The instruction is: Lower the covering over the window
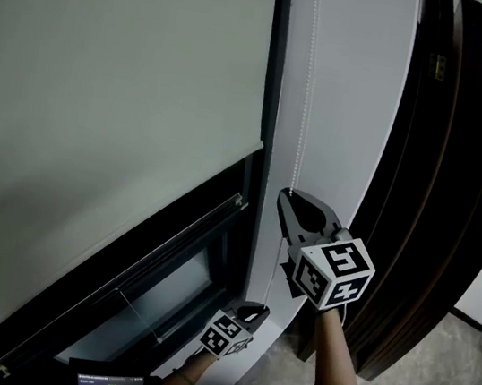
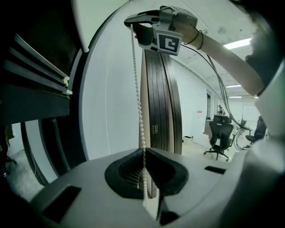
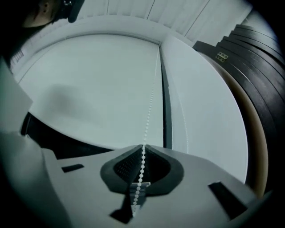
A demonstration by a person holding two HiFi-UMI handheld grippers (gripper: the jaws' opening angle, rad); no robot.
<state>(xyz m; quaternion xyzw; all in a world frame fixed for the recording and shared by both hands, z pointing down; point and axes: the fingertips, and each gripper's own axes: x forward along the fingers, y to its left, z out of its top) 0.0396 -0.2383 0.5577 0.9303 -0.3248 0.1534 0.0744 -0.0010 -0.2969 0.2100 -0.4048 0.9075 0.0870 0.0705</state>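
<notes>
The free lane is the narrow white wall strip (image 1: 349,113) running from 12 to 6 o'clock in the head view, and the bead chain (image 1: 305,107) hangs down its left side. Both tongs stand in it, clamped on the chain: the right tongs (image 1: 287,196) at centre, the left tongs (image 1: 261,309) below at 6. At 9 o'clock the dark window frame (image 1: 273,74) and roller blind (image 1: 98,119) wall it in; at 3 o'clock stand the dark slatted panels (image 1: 461,177). Open floor (image 1: 439,373) lies at 5 o'clock.
</notes>
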